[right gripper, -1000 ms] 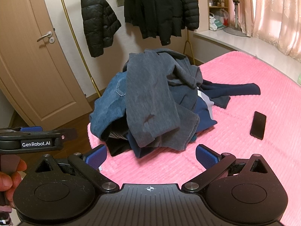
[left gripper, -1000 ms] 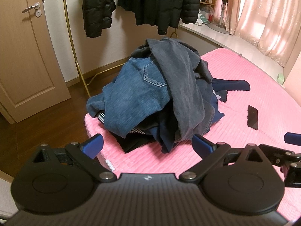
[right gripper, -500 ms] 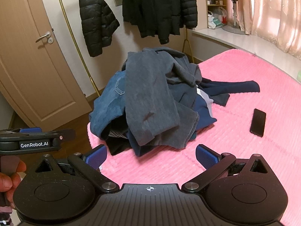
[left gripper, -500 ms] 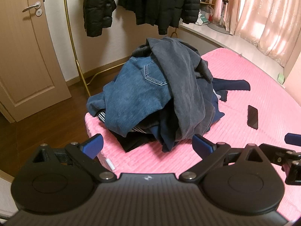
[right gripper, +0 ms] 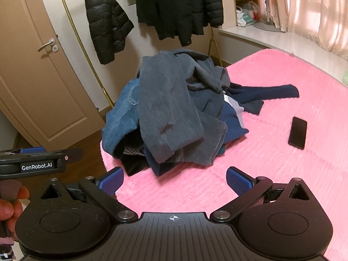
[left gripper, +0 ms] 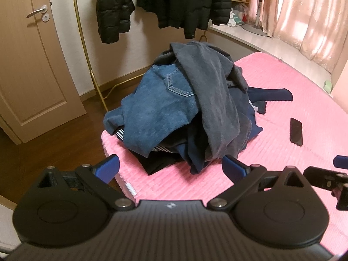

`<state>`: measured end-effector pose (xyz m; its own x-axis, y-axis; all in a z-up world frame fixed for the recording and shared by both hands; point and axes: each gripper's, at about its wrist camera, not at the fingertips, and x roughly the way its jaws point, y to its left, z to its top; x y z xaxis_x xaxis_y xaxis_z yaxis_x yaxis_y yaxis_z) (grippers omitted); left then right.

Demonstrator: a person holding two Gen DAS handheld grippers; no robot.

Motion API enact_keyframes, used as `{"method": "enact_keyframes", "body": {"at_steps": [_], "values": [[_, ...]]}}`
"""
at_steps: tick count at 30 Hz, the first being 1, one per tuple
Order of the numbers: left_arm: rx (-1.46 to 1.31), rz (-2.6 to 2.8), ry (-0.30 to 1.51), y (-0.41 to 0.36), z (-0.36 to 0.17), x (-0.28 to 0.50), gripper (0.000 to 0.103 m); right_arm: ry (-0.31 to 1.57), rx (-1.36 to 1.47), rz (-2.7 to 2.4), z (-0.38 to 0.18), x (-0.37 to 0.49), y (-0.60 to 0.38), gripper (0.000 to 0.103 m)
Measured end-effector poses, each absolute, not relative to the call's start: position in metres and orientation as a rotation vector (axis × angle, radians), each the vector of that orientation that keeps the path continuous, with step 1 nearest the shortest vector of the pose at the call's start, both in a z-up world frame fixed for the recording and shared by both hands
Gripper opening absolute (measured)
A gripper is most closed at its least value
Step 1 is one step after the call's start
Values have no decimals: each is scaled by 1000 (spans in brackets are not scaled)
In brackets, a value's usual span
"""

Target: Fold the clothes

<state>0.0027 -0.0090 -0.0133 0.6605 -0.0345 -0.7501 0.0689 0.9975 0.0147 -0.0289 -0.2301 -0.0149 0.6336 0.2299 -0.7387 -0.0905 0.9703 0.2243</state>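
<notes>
Here, hovering low over the near edge of a pink bed cover (left gripper: 282, 113), both claws short of the heap and touching nothing. Left gripper (left gripper: 170, 166) spread wide, blue pads (left gripper: 108, 167) well apart, gripping nothing, aiming at the clothes pile (left gripper: 187, 113) from the near-left side. Right gripper (right gripper: 174, 178) likewise spread wide, blue pads (right gripper: 238, 179) parted and empty, pointing at the same pile (right gripper: 174, 117) just beyond the fingertips. Sitting bunched at the bed's near-left corner, close to the edge — a grey garment (left gripper: 215, 100) draping over the top, blue jeans (left gripper: 158, 108) showing a back pocket beneath it on the left, a dark navy piece (right gripper: 263, 93) trailing out to the right across the cover, something black and a striped scrap peeking from the bottom. Lying flat on the cover to the right, apart from the pile, a black phone (right gripper: 298, 132). Hanging on the wall behind, two black puffer jackets (right gripper: 108, 24) beside a tan door (left gripper: 32, 65) — and pale pink curtains (left gripper: 311, 17) filling the far right.
</notes>
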Motion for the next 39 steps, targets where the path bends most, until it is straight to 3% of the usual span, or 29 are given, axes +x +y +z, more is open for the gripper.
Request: {"method": "enact_keyframes", "body": {"at_steps": [14, 21, 32, 39], "values": [[36, 71, 766, -8, -2, -11, 102, 824, 128, 241, -7, -12, -275, 103], [-2, 45, 799, 5, -15, 33, 102, 773, 107, 259, 7, 37, -280, 103], [144, -210, 856, -3, -59, 197, 102, 790, 21, 225, -8, 219, -230, 103], [206, -327, 830, 18, -84, 265, 102, 870, -96, 315, -60, 345, -163, 103]]}}
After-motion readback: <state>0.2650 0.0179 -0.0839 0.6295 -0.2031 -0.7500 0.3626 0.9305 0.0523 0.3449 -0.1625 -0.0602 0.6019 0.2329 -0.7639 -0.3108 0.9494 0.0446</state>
